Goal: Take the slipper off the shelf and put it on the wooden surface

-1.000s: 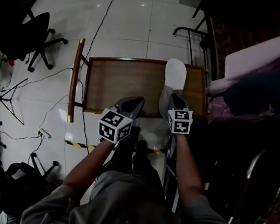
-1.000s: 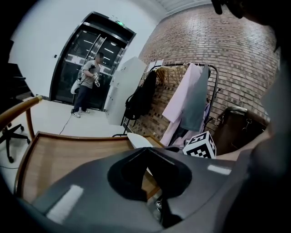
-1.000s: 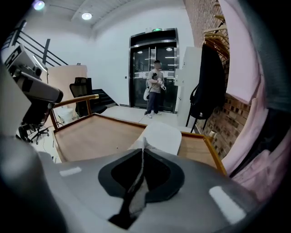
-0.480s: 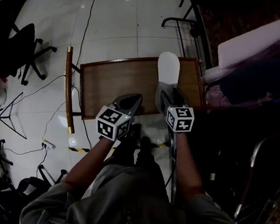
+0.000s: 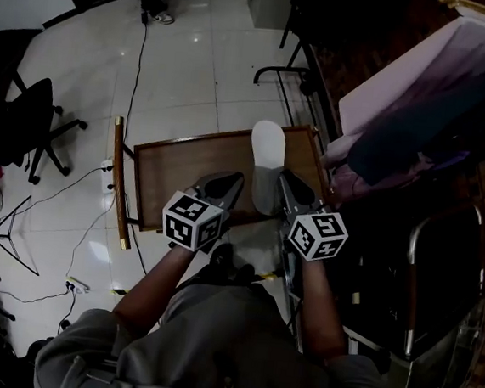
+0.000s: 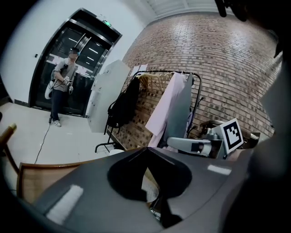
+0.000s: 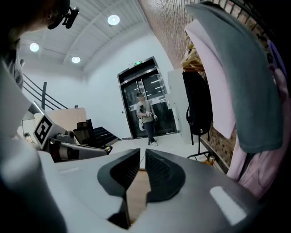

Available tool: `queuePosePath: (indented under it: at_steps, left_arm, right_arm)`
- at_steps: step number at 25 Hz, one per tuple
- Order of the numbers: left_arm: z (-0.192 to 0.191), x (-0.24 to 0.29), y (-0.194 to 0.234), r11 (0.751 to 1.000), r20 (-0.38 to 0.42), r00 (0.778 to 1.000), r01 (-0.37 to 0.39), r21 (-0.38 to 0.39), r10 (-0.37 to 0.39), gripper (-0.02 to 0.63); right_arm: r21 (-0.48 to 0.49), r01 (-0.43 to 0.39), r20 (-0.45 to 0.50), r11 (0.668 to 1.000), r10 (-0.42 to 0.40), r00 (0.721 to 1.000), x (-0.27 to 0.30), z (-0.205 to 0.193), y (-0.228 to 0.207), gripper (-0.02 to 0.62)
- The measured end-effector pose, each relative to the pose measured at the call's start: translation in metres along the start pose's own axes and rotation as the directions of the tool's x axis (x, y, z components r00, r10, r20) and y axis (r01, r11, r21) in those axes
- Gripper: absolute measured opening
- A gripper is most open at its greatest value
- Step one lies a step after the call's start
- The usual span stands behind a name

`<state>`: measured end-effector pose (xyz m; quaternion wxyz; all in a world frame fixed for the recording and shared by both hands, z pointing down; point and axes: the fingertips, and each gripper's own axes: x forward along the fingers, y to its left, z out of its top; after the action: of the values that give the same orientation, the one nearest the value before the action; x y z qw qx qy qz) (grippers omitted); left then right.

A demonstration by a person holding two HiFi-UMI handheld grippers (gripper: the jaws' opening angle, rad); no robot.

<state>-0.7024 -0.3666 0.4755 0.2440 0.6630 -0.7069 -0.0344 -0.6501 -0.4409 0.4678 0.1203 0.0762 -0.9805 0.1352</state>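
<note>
The white slipper (image 5: pixel 266 149) lies flat along the right part of the wooden surface (image 5: pixel 186 162), toe pointing away from me. My right gripper (image 5: pixel 285 179) hovers just right of its heel, apart from it. Its jaws have just been closing and stand open by a narrow slit (image 7: pixel 142 152), with nothing between them. Bare wood (image 7: pixel 138 191) shows below them. My left gripper (image 5: pixel 230 180) hangs over the near edge, left of the slipper. It is shut and empty, with the tips meeting (image 6: pixel 146 150).
A clothes rack with pink and dark garments (image 5: pixel 405 102) stands close on the right, with a metal frame (image 5: pixel 439 276) beside me. A wooden rail (image 5: pixel 117 181) runs along the surface's left side. An office chair (image 5: pixel 19 125) and cables are on the tiled floor. A person (image 6: pixel 61 86) stands by the glass doors.
My right gripper has let go of the slipper's heel and risen to its right. The left gripper has risen too. The slipper stays on the wood.
</note>
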Motion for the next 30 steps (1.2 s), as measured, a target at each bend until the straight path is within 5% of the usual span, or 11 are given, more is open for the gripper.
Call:
queuePosePath:
  at_steps: [2, 10, 30]
  left_arm:
    - [0.008, -0.006, -0.003, 1.0, 0.016, 1.0, -0.006, 0.001, 0.006, 0.0]
    - [0.022, -0.019, -0.024, 1.0, 0.047, 0.999, -0.019, 0.019, 0.018, 0.0]
    - [0.033, -0.022, -0.04, 0.999, 0.068, 0.998, -0.015, 0.042, 0.012, 0.0]
  right_arm:
    - [-0.041, -0.02, 0.019, 0.999, 0.021, 1.0, -0.009, 0.016, 0.008, 0.0]
    - [-0.084, -0.117, 0.095, 0.99, 0.125, 0.988, -0.026, 0.057, 0.04, 0.0]
    - [-0.097, -0.118, 0.118, 0.988, 0.13, 0.985, -0.037, 0.065, 0.043, 0.0]
